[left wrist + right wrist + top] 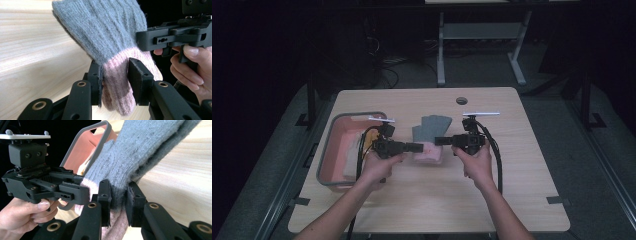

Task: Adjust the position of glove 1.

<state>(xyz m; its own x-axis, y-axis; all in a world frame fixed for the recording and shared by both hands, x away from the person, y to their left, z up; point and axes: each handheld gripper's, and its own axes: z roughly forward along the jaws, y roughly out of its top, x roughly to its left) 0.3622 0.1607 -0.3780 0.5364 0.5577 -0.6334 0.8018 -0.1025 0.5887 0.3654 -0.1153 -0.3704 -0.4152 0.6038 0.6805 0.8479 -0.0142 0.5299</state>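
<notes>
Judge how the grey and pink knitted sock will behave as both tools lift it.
Probably floppy: the knitted sock bunches between the left tool pads. Likely light, since its grey end drapes from the right tool. The fuzzy knit should resist slipping.

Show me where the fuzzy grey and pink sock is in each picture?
High view: the sock lies mid-table between the two tongs, grey end away from the person.
Left gripper view: it fills the top middle, its pink cuff squeezed in the tongs.
Right gripper view: it runs from the top right down into the tongs.
Shared landmark: the pale wooden table.
</notes>
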